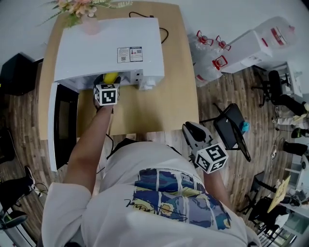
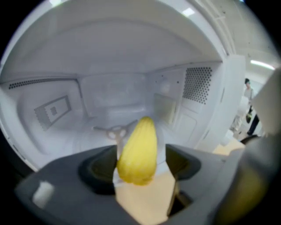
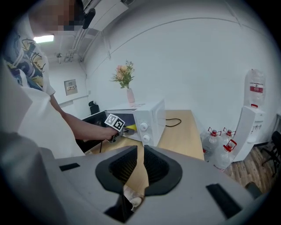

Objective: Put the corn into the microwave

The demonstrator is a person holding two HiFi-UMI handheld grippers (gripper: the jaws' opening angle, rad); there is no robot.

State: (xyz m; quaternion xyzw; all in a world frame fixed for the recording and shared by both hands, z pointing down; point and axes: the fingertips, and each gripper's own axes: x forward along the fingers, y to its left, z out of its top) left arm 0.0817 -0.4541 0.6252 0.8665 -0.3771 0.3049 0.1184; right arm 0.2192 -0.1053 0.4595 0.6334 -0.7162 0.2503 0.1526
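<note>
Between the left gripper's [image 2: 140, 169] parted jaws lies corn [image 2: 138, 147].

Corn [image 2: 137, 143]: yellow
Microwave [image 1: 107, 46]: white, dark door window
Table [image 1: 161, 108]: pale wood
Floor [image 1: 227, 96]: brown planks
Left gripper [image 2: 138, 154]: grey, black pads, black-and-white marker cube
Right gripper [image 3: 139, 151]: grey, black pads
Shirt [image 1: 145, 193]: white, blue print
Flowers [image 1: 77, 7]: pink, peach
Vase [image 1: 91, 25]: pink
Bottles [image 1: 210, 65]: clear, red caps
</note>
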